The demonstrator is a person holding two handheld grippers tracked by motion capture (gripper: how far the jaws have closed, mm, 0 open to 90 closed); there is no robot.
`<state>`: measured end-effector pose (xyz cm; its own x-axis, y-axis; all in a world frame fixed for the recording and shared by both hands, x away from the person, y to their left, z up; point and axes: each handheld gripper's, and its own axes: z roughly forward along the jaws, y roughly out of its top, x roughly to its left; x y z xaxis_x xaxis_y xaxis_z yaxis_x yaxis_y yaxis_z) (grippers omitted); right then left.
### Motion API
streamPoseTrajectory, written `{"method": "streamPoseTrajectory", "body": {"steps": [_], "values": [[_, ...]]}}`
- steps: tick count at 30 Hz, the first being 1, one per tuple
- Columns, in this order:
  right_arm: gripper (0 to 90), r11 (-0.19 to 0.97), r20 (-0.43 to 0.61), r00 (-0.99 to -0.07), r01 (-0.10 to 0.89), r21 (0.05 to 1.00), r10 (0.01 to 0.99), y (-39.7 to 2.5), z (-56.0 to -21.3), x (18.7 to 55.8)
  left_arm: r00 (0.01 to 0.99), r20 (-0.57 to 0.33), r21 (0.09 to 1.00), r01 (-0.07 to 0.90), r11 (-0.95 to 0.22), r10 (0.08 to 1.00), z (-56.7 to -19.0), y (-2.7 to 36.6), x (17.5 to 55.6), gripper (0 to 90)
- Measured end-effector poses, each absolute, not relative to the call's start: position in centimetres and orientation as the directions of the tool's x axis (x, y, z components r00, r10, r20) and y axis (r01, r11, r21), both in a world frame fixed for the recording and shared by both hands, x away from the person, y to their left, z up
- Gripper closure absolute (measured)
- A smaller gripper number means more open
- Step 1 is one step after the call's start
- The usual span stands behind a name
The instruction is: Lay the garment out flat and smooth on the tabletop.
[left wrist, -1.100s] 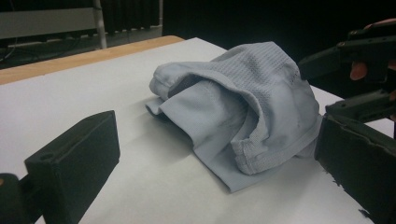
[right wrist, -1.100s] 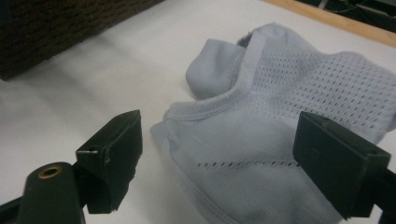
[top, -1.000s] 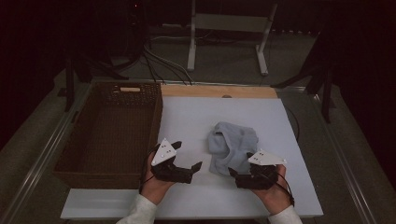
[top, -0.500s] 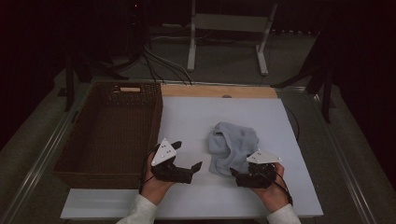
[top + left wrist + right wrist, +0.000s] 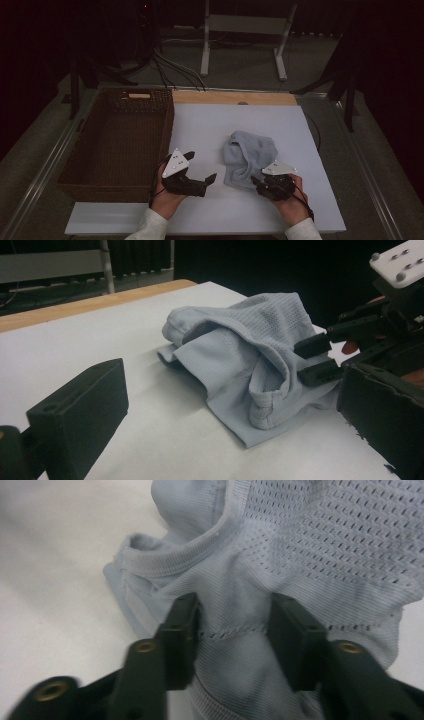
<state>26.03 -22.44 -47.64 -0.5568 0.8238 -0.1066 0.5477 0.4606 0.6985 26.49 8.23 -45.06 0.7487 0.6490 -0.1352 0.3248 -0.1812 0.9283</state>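
Right gripper, lower right of the high view: jaws set on either side of a fold of the light blue-grey garment, fabric bunched between them. The right gripper view shows both black jaws pressed against the cloth at a stitched seam, with a gap of gathered fabric between; not fully together, closing around the near edge of the garment. Mesh-knit panel fills the upper right of that frame, a ribbed hem band curls at upper left.

Left gripper, lower centre of the high view, jaws wide apart, holding nothing. In the left gripper view its jaws stand at the frame's far left and far right, the garment lying between and beyond them, not touched.

Garment sits crumpled on the white table surface, right of centre, its lower edge at the right gripper. From the left gripper view the right gripper enters at the right edge, jaws at the cloth's side.

Brown wicker basket occupies the left of the high view, just beside the left gripper. Wooden strip runs along the far table edge.
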Motion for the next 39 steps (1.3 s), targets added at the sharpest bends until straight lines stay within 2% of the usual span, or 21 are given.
{"method": "streamPoseTrajectory", "body": {"steps": [4,8,22,39], "values": [[76.6,0.461,-0.1,-0.56,0.553,0.695,0.822,-22.6,-47.6,26.0,0.748,-0.136,0.929,0.325,-0.18,0.65,-45.1,8.3,26.5,0.6],[86.5,0.458,-0.105,-0.561,0.537,0.708,0.821,-22.7,-47.2,25.8,0.748,-0.135,0.929,0.324,-0.18,0.65,-45.0,8.3,26.5,0.6],[87.8,0.406,-0.104,-0.513,0.522,0.75,0.852,-24.2,-45.4,25.5,0.749,-0.137,0.927,0.328,-0.182,0.649,-45.1,8.2,26.5,0.7],[87.7,0.296,-0.072,-0.398,0.536,0.791,0.914,-28.5,-43.9,25.7,0.748,-0.137,0.927,0.329,-0.183,0.65,-45.1,8.3,26.5,0.8]]}}
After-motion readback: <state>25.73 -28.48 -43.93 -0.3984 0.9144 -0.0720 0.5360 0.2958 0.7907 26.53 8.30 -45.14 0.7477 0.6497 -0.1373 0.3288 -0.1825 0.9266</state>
